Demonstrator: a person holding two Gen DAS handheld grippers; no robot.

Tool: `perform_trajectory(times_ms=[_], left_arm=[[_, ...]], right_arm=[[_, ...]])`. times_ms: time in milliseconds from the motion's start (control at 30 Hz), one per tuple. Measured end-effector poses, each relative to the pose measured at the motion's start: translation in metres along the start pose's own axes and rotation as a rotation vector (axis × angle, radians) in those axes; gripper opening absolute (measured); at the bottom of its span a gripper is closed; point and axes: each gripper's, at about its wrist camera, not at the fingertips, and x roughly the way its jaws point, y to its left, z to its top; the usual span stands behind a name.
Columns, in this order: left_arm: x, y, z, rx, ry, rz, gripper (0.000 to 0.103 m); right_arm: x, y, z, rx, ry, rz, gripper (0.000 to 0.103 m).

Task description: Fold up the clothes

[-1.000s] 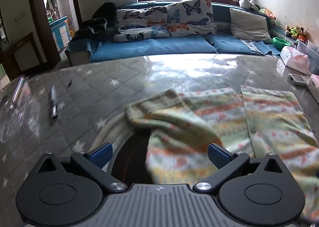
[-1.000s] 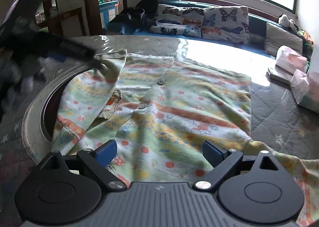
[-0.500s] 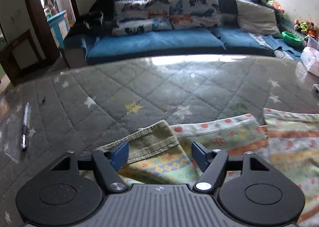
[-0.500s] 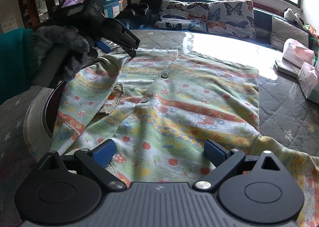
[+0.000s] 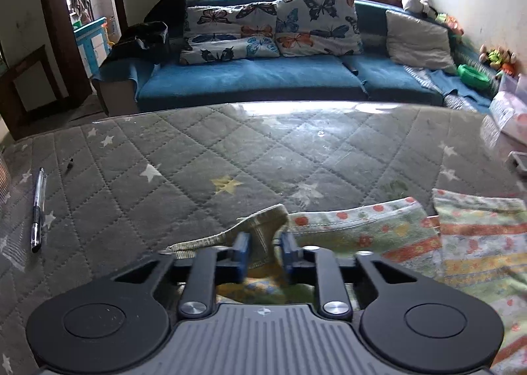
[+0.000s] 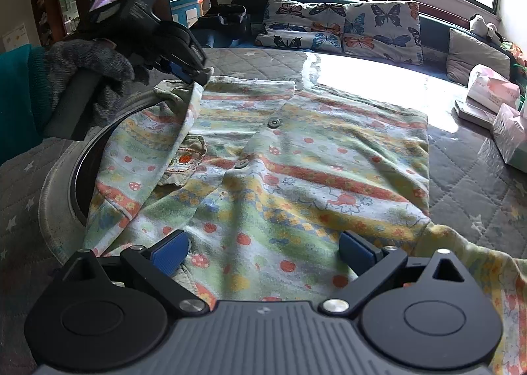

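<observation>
Quilted grey cloth (image 5: 197,157) with stars covers my work surface; behind it stands a blue sofa (image 5: 250,75) under a window. On the quilt lies one striped, flowery shirt (image 6: 296,171), spread flat with two buttons showing. My left gripper (image 5: 262,248), angled down in a gloved hand (image 6: 89,59), has just been closing and pinches the ribbed cuff (image 5: 263,220), I think. My right gripper (image 6: 263,246) hovers spread wide above the hem. One pen (image 5: 37,208) lies apart.
</observation>
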Motion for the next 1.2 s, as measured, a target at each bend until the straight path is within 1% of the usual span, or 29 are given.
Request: perform_trajectory(times_ms=[67, 267, 467, 600, 700, 833, 1033, 1133, 1200], left_arm=[[-0.005, 0.003, -0.001, -0.003, -0.012, -0.018, 0.008], [-0.032, 0.019, -0.002, -0.036, -0.060, -0.063, 0.005], [-0.064, 0.043, -0.006, -0.081, -0.112, -0.075, 0.005], [-0.088, 0.059, -0.016, -0.106, -0.144, -0.078, 0.004], [-0.107, 0.073, -0.027, -0.127, -0.160, -0.077, 0.004], [-0.131, 0.095, -0.042, -0.157, -0.184, -0.058, 0.004], [-0.164, 0.130, -0.063, -0.206, -0.227, -0.007, 0.004], [-0.178, 0.149, -0.077, -0.237, -0.236, 0.019, 0.004], [-0.184, 0.160, -0.085, -0.257, -0.239, 0.038, 0.004]], right_arm=[[0.000, 0.000, 0.000, 0.002, -0.001, -0.002, 0.099], [0.000, -0.001, 0.000, 0.008, -0.003, -0.009, 0.099], [-0.001, 0.001, 0.001, 0.015, -0.008, -0.017, 0.099], [-0.007, 0.006, 0.006, 0.002, -0.031, 0.008, 0.099], [-0.013, 0.014, 0.009, -0.017, -0.051, 0.043, 0.099], [-0.019, 0.033, 0.011, -0.061, -0.067, 0.108, 0.099], [-0.017, 0.062, 0.011, -0.123, -0.056, 0.163, 0.092], [-0.014, 0.075, 0.011, -0.147, -0.038, 0.199, 0.086], [-0.012, 0.084, 0.009, -0.166, -0.024, 0.220, 0.080]])
